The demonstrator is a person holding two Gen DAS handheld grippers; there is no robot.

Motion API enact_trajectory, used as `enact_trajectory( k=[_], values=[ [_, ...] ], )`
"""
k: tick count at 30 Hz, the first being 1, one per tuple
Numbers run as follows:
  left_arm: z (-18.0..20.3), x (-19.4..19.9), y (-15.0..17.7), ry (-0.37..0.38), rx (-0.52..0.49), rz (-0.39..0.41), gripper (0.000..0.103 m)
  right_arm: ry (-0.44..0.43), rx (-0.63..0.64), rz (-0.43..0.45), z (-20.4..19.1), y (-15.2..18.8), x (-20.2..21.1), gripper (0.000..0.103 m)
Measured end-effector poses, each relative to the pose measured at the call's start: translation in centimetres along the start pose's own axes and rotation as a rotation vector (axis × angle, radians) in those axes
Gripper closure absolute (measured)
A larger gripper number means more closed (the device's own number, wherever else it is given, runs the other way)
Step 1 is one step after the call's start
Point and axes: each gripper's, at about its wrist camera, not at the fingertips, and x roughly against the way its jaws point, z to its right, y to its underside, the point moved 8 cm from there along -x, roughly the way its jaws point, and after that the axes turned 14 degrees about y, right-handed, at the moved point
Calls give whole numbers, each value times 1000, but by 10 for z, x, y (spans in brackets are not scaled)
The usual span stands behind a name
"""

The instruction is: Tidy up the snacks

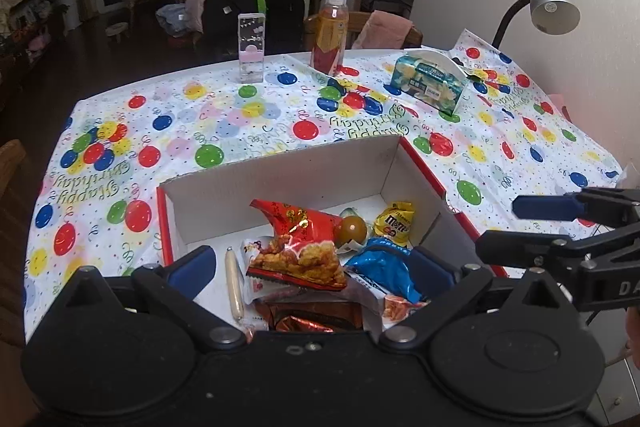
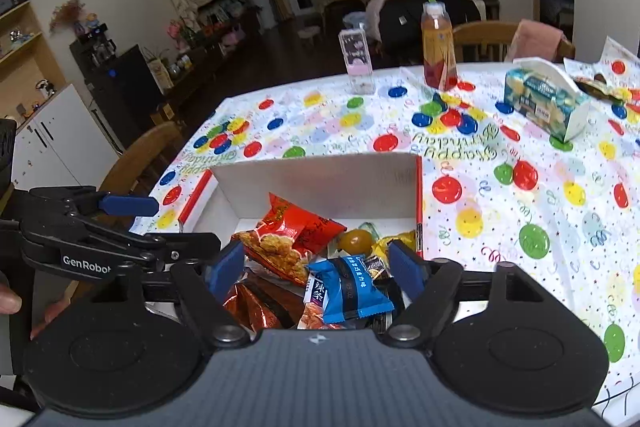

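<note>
Open red-sided box [image 1: 280, 183] on the balloon-print tablecloth [image 1: 240, 123], holding the snacks: red packet [image 1: 304, 247], blue packet [image 1: 388, 267], yellow candy bag [image 1: 394, 223]. Left gripper [image 1: 316, 267] and right gripper [image 2: 316, 267] both hover over the box, jaws spread wide, gripping nothing. Bottle [image 1: 330, 35] stands beyond.

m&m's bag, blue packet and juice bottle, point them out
m&m's bag [image 1: 394, 223], left wrist view, on its yellow front
blue packet [image 2: 347, 287], right wrist view, middle of wrapper
juice bottle [image 1: 330, 39], left wrist view, on its label
</note>
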Motion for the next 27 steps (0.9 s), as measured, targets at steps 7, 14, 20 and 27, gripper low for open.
enact_trajectory(
  k=[7,14,20,27],
  values=[
    [8,20,8,-59,16,35,0,-7,-10,60,1,0,18,0],
    [12,42,14,-76,63,75,0,-9,-40,85,-1,4,34,0],
    [18,59,22,-101,83,100,0,4,-29,101,-5,9,46,0],
    [24,69,27,-111,81,107,0,-22,-39,99,-8,12,54,0]
  ],
)
